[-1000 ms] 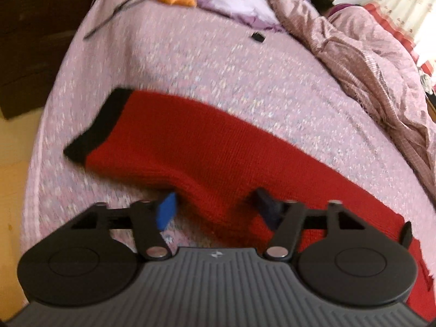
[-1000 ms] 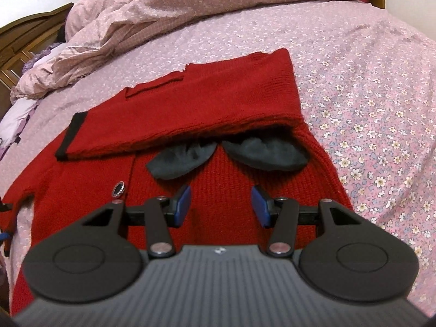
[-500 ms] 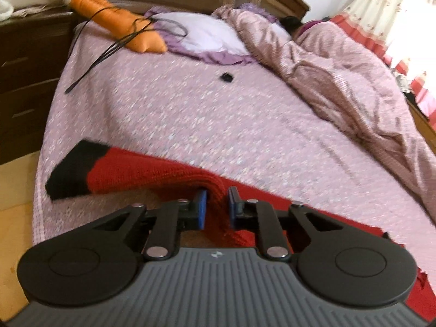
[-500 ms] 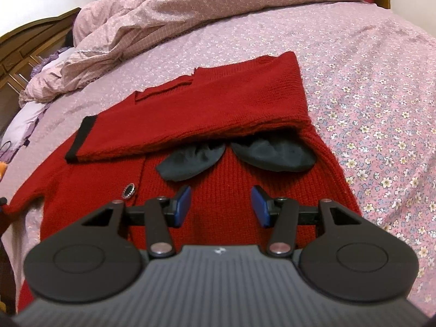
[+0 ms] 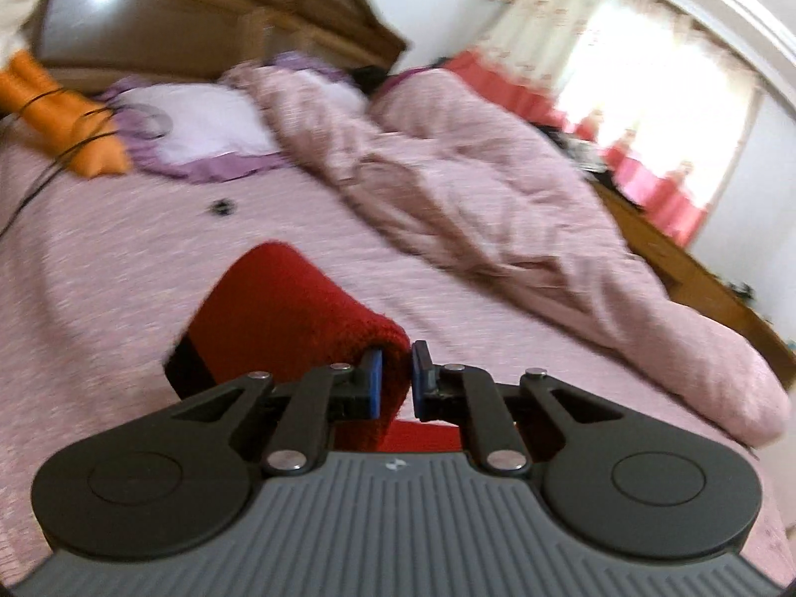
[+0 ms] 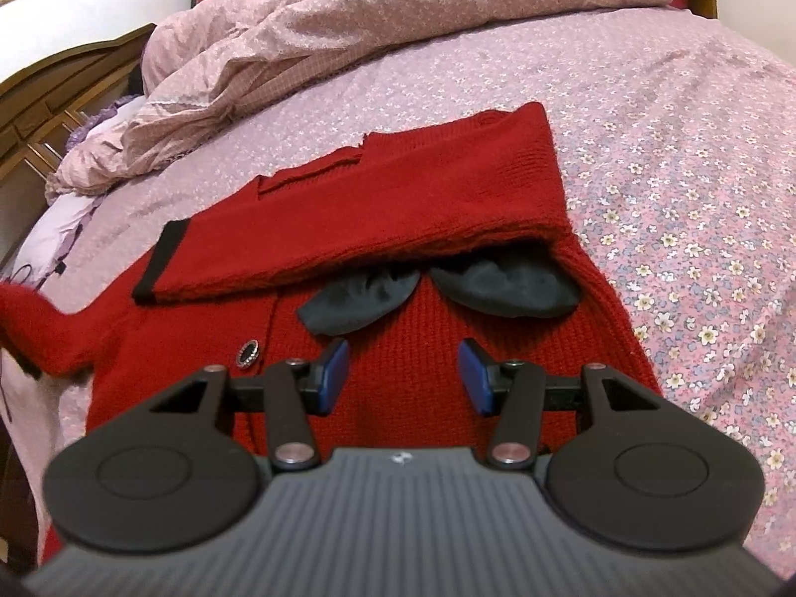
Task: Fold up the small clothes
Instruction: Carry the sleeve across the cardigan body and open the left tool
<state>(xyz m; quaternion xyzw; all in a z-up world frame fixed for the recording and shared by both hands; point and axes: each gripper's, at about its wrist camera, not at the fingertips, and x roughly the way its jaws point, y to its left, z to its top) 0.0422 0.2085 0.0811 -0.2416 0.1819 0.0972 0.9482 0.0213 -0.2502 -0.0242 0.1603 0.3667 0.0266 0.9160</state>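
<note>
A red knit cardigan (image 6: 398, 229) with black cuffs, a dark collar (image 6: 502, 283) and a round button (image 6: 248, 354) lies on the bed. One sleeve is folded across its chest, cuff (image 6: 159, 263) to the left. My left gripper (image 5: 396, 388) is shut on the other red sleeve (image 5: 283, 308) and holds it lifted off the bed, its black cuff (image 5: 184, 373) hanging down. That raised sleeve also shows at the left edge of the right wrist view (image 6: 35, 328). My right gripper (image 6: 403, 373) is open and empty, hovering over the cardigan's body.
The bed has a pink flowered sheet (image 6: 696, 174). A rumpled pink quilt (image 5: 497, 189) lies along its far side. A pillow (image 5: 199, 129), an orange plush toy (image 5: 64, 119) with a black cable, and a small dark object (image 5: 221, 207) lie near the wooden headboard (image 5: 224, 35).
My left gripper closed on the flat sleeve and has lifted it up off the bed, tilting upward. The right gripper stays open and has barely moved.
</note>
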